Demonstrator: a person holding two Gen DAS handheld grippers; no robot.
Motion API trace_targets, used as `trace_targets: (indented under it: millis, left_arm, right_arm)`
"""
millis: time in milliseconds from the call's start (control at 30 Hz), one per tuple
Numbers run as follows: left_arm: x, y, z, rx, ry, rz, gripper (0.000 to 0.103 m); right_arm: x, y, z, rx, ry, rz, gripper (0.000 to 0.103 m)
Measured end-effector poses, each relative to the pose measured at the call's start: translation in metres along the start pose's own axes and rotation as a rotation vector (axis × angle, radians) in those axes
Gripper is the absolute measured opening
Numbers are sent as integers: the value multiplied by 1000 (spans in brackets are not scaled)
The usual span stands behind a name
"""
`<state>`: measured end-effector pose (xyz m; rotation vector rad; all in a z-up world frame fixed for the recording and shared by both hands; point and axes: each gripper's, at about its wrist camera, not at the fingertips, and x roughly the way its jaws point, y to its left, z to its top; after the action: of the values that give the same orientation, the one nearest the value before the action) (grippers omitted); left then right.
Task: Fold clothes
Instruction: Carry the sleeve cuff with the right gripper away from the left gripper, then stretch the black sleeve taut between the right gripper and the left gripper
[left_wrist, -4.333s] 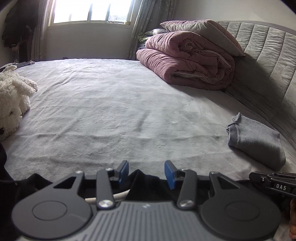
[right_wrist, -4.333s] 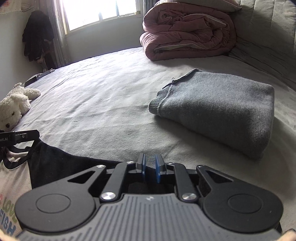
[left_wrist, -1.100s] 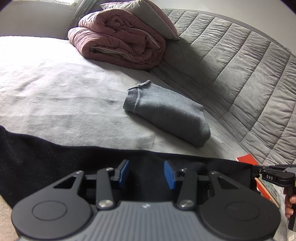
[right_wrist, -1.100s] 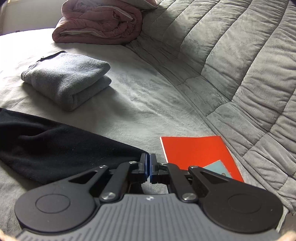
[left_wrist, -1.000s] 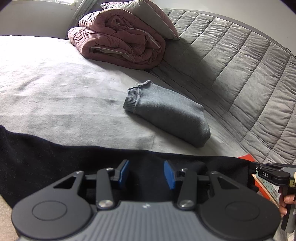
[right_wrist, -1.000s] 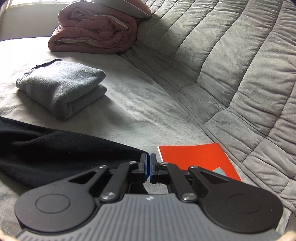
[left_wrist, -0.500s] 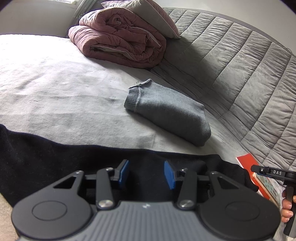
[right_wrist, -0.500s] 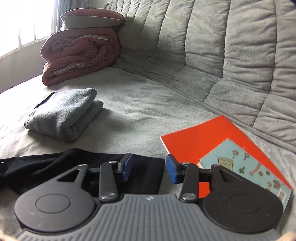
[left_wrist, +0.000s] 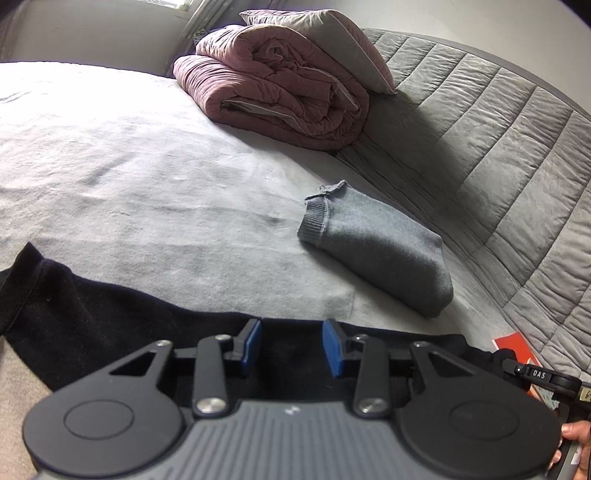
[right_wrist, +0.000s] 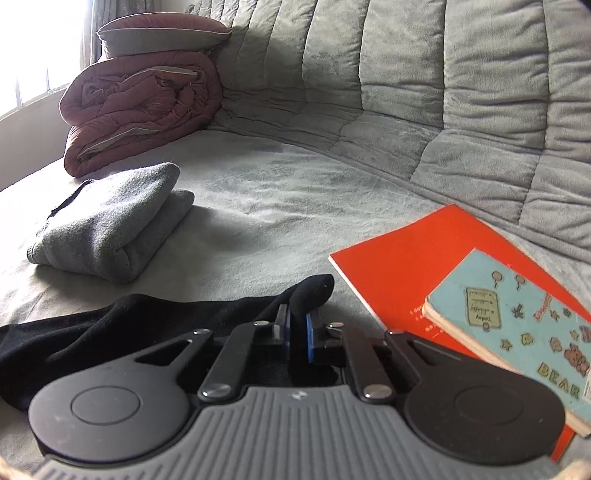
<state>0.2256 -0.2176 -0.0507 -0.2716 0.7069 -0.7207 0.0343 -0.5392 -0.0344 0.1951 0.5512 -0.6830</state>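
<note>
A black garment (left_wrist: 110, 317) lies across the near edge of the grey bed. My left gripper (left_wrist: 291, 345) is open, its blue pads over the black cloth with nothing between them. My right gripper (right_wrist: 296, 330) is shut on a bunched end of the black garment (right_wrist: 308, 295), which trails off to the left. The right gripper's tip also shows at the right edge of the left wrist view (left_wrist: 535, 374). A folded grey sweater (left_wrist: 376, 251) lies beyond, also in the right wrist view (right_wrist: 107, 225).
A rolled pink duvet (left_wrist: 273, 85) with a grey pillow (left_wrist: 325, 44) on top sits at the back. The quilted grey headboard (right_wrist: 443, 92) runs along the right. An orange book (right_wrist: 417, 266) and a light blue notebook (right_wrist: 517, 332) lie right of my right gripper.
My right gripper let go of the black garment, opened, then shut again on a bunched end of it beside the books. The left gripper stayed open and shifted slightly.
</note>
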Motion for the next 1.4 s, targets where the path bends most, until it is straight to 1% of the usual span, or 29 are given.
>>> trace_targets:
  millis: [67, 167, 267, 400, 500, 567, 700, 800, 833, 900, 967, 1067, 1133, 1233, 1333, 1400]
  left_arm:
    - [1, 3, 0, -3, -4, 7, 37]
    - [2, 5, 0, -5, -7, 14, 37]
    - [5, 4, -2, 8, -9, 25, 35]
    - [6, 2, -4, 34, -7, 39, 35]
    - [5, 2, -4, 33, -10, 39, 35]
    - [3, 2, -3, 31, -20, 41, 35]
    - [-5, 0, -1, 33, -73, 45, 35]
    - [0, 2, -2, 29, -45, 49, 35]
    - [2, 3, -2, 28, -38, 52, 35]
    - [1, 3, -2, 24, -36, 51, 35]
    - [-3, 3, 0, 13, -51, 41, 35]
    - [-10, 2, 7, -21, -45, 12, 35]
    - [-15, -4, 9, -16, -35, -8, 35]
    - [-24, -28, 7, 84, -7, 1, 35]
    - [-38, -49, 2, 179, 16, 14, 35]
    - [-50, -60, -4, 239, 31, 24, 35]
  right_arm:
    - [-2, -3, 6, -32, -35, -21, 9]
    - [-1, -12, 13, -45, -67, -55, 9]
    - [8, -21, 13, -45, -63, -81, 9]
    - [29, -27, 2, -48, -7, -80, 8]
    - [28, -22, 4, -68, -24, -80, 8]
    - [25, -20, 9, -77, -53, -75, 8]
    - [25, -13, 17, -121, -89, -68, 8]
    - [36, -11, 14, -138, -50, -65, 9]
    - [40, -10, 10, -148, -28, -67, 10]
    - [38, -10, 10, -142, -22, -67, 14]
    - [35, -10, 11, -132, -21, -67, 26]
    - [22, -13, 17, -57, -16, -46, 27]
    - [15, -16, 22, 32, 2, -15, 30]
    - [4, -18, 26, 160, 51, 38, 30]
    - [-4, -17, 25, 233, 112, 76, 30]
    - [-8, -20, 20, 286, 173, 94, 30]
